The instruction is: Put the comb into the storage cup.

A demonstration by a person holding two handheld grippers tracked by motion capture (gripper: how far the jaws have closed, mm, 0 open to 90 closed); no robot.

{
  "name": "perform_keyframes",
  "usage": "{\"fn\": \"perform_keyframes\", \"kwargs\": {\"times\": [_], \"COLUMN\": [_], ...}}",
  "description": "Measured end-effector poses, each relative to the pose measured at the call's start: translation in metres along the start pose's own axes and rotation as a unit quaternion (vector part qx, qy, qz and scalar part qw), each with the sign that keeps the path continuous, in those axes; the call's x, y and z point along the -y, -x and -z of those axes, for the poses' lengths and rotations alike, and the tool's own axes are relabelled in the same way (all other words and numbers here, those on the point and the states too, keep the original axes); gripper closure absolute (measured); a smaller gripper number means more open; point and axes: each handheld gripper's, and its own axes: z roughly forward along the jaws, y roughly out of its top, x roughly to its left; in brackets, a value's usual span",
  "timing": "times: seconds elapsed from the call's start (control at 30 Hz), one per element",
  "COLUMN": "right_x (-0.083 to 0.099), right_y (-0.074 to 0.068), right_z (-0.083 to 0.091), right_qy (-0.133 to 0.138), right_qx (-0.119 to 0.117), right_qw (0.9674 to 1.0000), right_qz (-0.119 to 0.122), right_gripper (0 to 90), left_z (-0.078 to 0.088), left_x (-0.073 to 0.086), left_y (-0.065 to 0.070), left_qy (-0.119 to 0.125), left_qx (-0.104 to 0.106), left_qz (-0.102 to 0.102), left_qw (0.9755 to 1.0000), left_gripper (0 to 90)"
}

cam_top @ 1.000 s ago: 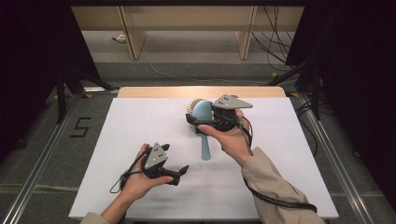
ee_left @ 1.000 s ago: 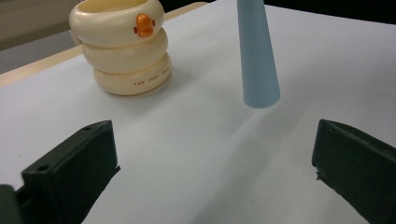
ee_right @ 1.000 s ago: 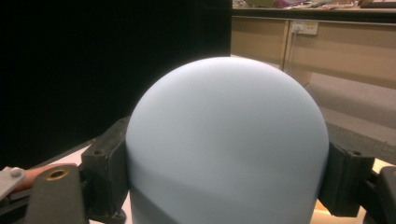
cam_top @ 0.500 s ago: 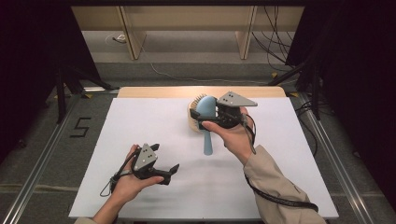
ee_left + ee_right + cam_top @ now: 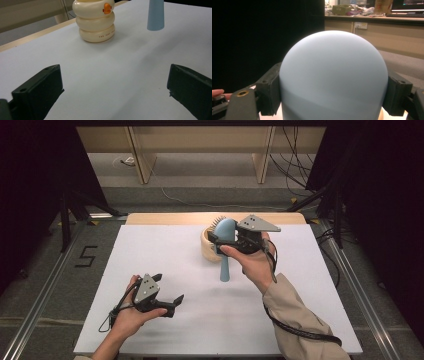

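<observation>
Hairbrush (image 5: pixel 226 251) held above cup (image 5: pixel 206 246)

In the right gripper view the pale blue hairbrush (image 5: pixel 333 77) sits so close that its bristles and handle are out of sight, and its lower part is cut by the bottom edge. From above, the right gripper (image 5: pixel 227 239) covers part of the cream holder (image 5: pixel 207 247). In the left gripper view the holder's small lettering is unreadable, and the top edge crops the brush handle.
</observation>
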Motion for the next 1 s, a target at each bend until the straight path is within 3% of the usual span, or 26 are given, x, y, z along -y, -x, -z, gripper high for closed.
{"fn": "perform_keyframes", "kwargs": {"times": [0.5,1.0], "right_x": [-0.004,-0.011], "right_y": [0.010,0.018], "right_z": [-0.001,-0.001], "right_qy": [0.016,0.032], "right_qx": [0.013,0.026], "right_qw": [0.9998,0.9991], "right_qz": [-0.004,-0.005], "right_gripper": [20.4,20.4], "left_z": [0.011,0.011], "left_x": [0.011,0.011], "left_y": [-0.009,-0.010], "left_qy": [-0.001,0.001], "left_qx": [-0.019,-0.023], "left_qz": [0.007,0.006], "left_qw": [0.9998,0.9997], "left_gripper": [0.0,0.0]}}
